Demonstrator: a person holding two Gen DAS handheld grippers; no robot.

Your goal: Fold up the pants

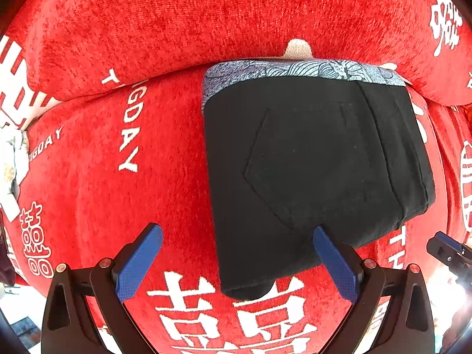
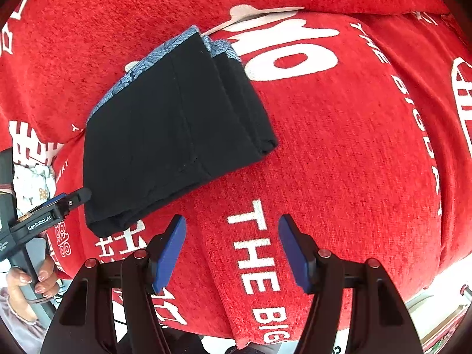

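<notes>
Lying folded on the red blanket [image 2: 339, 147], the black pants [image 1: 309, 162] reach between the left gripper [image 1: 236, 262]'s open jaws; the right gripper [image 2: 233, 250], open and empty, hangs beside them

Setting: a home, probably a living room. Work surface is a sofa [image 1: 183, 23] with a padded seat and back cushion, under a red chenille cover [image 2: 368, 147] printed in white with double-happiness characters and "THE BIG DAY", wedding-style household textile. Folded black pants [image 1: 309, 162] lie on the seat. Pale floor shows past the seat edge in the right wrist view.
</notes>
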